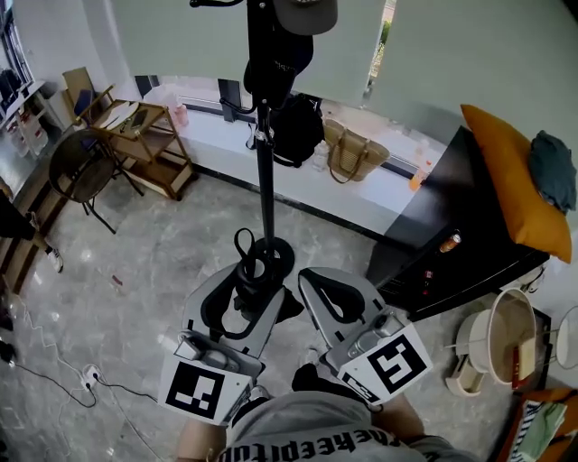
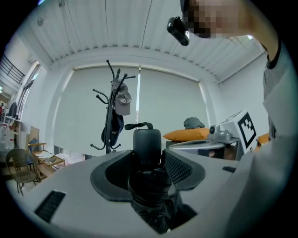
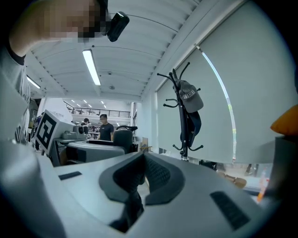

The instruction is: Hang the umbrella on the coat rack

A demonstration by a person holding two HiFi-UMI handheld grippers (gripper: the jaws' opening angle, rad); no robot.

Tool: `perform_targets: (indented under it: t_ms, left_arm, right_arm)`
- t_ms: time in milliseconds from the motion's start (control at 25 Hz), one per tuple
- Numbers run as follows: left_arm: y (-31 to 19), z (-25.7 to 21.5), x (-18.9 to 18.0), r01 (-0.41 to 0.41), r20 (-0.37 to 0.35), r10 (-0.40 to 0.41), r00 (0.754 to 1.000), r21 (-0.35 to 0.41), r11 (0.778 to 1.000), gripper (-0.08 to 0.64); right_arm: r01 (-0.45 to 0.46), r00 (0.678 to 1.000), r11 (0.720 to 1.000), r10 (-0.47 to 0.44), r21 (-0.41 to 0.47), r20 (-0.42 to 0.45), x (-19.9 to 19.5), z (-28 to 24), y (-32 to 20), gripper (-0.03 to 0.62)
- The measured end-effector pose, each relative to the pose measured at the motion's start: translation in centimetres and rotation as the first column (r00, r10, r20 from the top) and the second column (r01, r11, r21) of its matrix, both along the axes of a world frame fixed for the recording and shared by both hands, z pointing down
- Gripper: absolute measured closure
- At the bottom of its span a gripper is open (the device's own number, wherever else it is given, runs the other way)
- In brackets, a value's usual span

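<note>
A black folded umbrella (image 1: 242, 291) stands upright in my left gripper (image 1: 246, 275), which is shut on it; its strap loop (image 1: 244, 244) sticks up past the jaws. In the left gripper view the umbrella's handle (image 2: 147, 142) fills the gap between the pads. The black coat rack (image 1: 265, 171) stands straight ahead, with its round base (image 1: 271, 255) just beyond the jaws and a grey cap (image 1: 305, 13) and dark bag on its hooks. The coat rack (image 2: 111, 122) appears some way off in the left gripper view. My right gripper (image 1: 312, 280) is shut and holds nothing; the coat rack (image 3: 185, 122) shows to its right.
A black cabinet (image 1: 452, 244) with an orange cushion (image 1: 508, 180) stands at the right. A woven bag (image 1: 352, 153) and a black backpack (image 1: 296, 128) rest on the window ledge. A wooden shelf (image 1: 149, 144) and a round chair (image 1: 81, 170) are at the left. Cables (image 1: 90, 374) lie on the marble floor.
</note>
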State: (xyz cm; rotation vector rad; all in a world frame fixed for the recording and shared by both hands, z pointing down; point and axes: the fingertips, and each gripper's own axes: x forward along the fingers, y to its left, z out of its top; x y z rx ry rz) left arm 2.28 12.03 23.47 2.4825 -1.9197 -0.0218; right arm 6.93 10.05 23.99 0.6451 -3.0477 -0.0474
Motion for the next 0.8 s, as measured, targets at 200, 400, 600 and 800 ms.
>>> perform_targets:
  t_ms: [200, 400, 600, 800]
  left_arm:
    - [-2.1, 0.7, 0.9, 0.036, -0.005, -0.036, 0.999, -0.034, 0.999, 0.331]
    - [-4.0, 0.7, 1.7, 0.072, -0.002, -0.072, 0.997, -0.044, 0.996, 0.331]
    - [-5.4, 0.8, 2.5, 0.102, 0.005, -0.102, 0.995, -0.046, 0.994, 0.331]
    - [-6.4, 0.4, 3.3, 0.144, 0.012, -0.143, 0.990, -0.011, 0.990, 0.331]
  right_arm:
    - [0.037, 0.999, 0.999, -0.037, -0.007, 0.000, 0.7, 0.1, -2.4, 0.581]
    - [0.077, 0.997, 0.997, -0.077, -0.018, 0.009, 1.3, 0.0, -4.5, 0.581]
    - [0.108, 0.994, 0.994, -0.108, -0.019, 0.013, 2.1, 0.3, -5.9, 0.581]
    - [0.131, 0.991, 0.991, -0.130, -0.024, 0.026, 3.5, 0.4, -7.1, 0.581]
